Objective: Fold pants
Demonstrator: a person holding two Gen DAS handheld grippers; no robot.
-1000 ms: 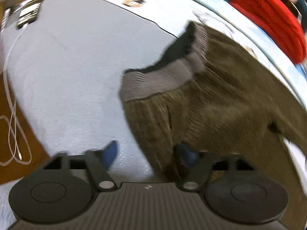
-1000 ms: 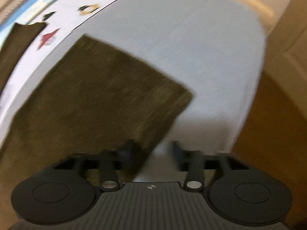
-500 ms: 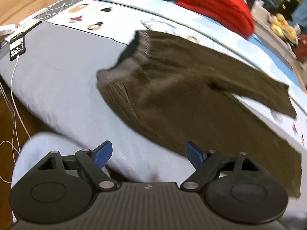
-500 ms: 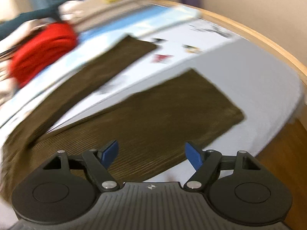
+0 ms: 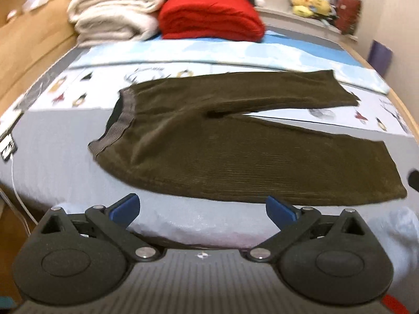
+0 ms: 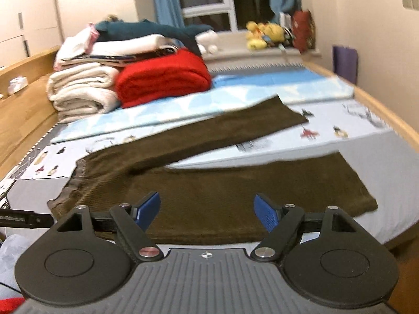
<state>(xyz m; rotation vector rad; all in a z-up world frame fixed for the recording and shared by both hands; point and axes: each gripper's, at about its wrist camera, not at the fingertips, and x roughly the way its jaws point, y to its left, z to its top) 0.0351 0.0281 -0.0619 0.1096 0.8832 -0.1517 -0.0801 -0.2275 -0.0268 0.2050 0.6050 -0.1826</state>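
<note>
- One pair of dark olive ribbed pants [image 5: 235,151] lies flat on the bed [image 5: 52,136], ahead of both claws. Two legs, spread apart in a V.
- One grey waistband [image 5: 117,125], ahead and to the left of the left claw; on the far left ahead of the right claw.
- Two leg hems: near leg's hem ahead-right of the left claw, far leg's hem further off to the right, near the bed's wooden edge.
- One stack of cream folded blankets [image 5: 115,18], far ahead-left of the left claw, past the pants.
- One red folded blanket [image 5: 209,18], just right of the cream stack, touching it.
- One teal garment [image 6: 157,30] on top of the pile, seen from the right wrist.
- Yellow plush toys [image 6: 264,35] on the ledge far ahead-right; count unclear, blurred.
- One white cable [image 5: 18,193] hangs at the bed's left edge, left of the left claw.
- Left claw [image 5: 203,205]: jaws have just been opening, now stand very wide, nothing between the two blue pads [image 5: 125,205]. Clear of the pants, which lie just beyond the tips.
- Right claw [image 6: 207,209]: jaws have just been opening, wide apart, empty. Near pant leg shows behind the gap, pads not pressing on it.
</note>
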